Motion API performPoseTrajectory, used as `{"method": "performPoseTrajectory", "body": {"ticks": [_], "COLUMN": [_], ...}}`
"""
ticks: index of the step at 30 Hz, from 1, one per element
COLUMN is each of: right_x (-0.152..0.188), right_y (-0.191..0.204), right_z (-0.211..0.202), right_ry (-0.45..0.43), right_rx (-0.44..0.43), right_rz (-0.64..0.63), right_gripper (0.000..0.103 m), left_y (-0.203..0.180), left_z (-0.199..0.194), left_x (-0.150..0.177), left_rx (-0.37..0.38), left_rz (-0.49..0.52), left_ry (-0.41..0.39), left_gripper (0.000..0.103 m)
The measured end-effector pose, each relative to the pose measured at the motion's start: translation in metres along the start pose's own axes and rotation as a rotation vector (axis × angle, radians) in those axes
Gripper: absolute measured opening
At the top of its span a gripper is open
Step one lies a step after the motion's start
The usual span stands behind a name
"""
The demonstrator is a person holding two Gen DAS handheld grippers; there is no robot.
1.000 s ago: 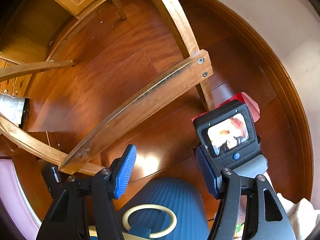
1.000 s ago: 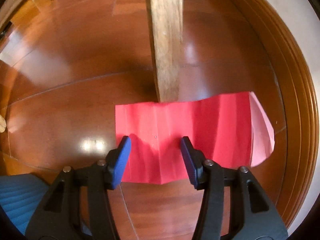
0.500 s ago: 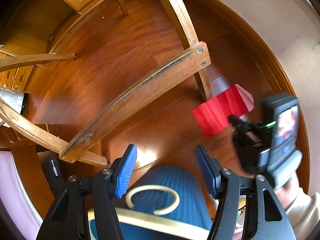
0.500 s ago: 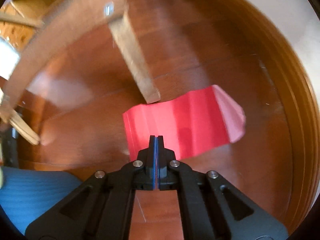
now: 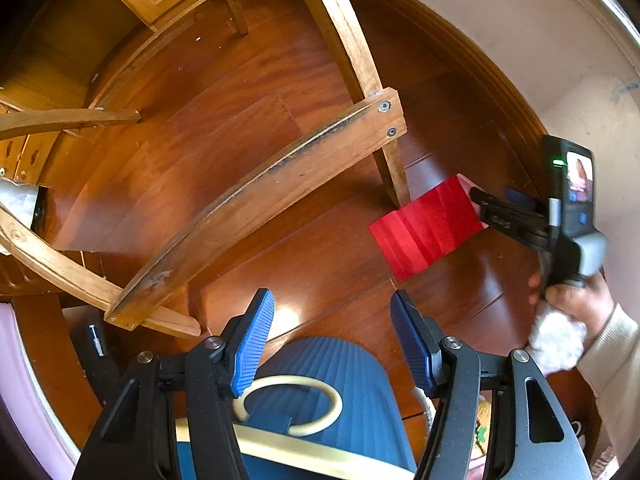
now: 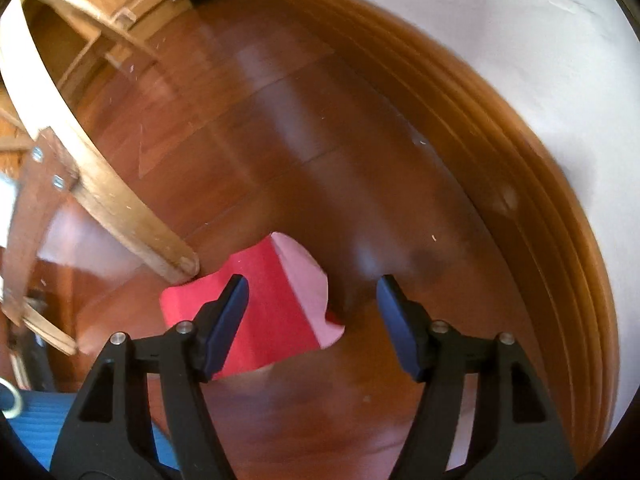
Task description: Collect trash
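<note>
Between the right gripper's jaws, spread wide, nothing is held; its left finger overlaps the red paper, though contact cannot be told. 0.5 s ago these jaws were shut at the paper's edge. That paper lies on the wooden floor against a chair leg, near the baseboard. Wide open too, the left gripper hovers empty above a blue bin.

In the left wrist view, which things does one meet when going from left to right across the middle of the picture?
Crumpled silver foil piece → long flat wooden chair crossbar → folded red paper sheet → right claw, open, at the paper's edge → bare hand gripping its handle.
</note>
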State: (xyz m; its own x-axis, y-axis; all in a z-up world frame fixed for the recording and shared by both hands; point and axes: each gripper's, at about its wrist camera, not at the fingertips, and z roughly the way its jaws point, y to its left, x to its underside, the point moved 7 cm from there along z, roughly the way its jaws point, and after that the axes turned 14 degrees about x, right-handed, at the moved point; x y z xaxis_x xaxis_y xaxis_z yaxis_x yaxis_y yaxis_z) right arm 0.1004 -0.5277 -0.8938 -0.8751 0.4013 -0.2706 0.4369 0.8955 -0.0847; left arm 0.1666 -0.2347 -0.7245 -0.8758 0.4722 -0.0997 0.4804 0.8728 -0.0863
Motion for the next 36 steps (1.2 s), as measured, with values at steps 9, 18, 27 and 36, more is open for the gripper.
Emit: {"method": "performPoseTrajectory", "body": {"ticks": [9,18,27,36], "right_x": [-0.008,0.011,0.040,0.063], "right_y": [0.019,-0.004,0.011,0.090], "right_z": [0.016,-0.142,-0.358,-0.521], "right_ry": [0.053,-0.069,-0.051,-0.030], "right_rx": [0.033,0.003,-0.130,-0.269], "right_rz": [-0.111,-0.006,0.010,-0.109], "right_gripper": [0.009,0.005,0.005,0.005], "left_y": [0.004,-0.014,-0.020,0.011], "left_z": [-0.001,-0.045,-0.135,-0.259], "left_x": [0.000,0.031,0.123,0.182], "left_rx": [0.041,0.140,0.246,0.221], "left_rz": [-0.024,-0.075,-0.227,-0.311], "left_ry": [0.015,0.050,0.146,0.057], "left_gripper": [0.060,0.058,0.058,0.058]}}
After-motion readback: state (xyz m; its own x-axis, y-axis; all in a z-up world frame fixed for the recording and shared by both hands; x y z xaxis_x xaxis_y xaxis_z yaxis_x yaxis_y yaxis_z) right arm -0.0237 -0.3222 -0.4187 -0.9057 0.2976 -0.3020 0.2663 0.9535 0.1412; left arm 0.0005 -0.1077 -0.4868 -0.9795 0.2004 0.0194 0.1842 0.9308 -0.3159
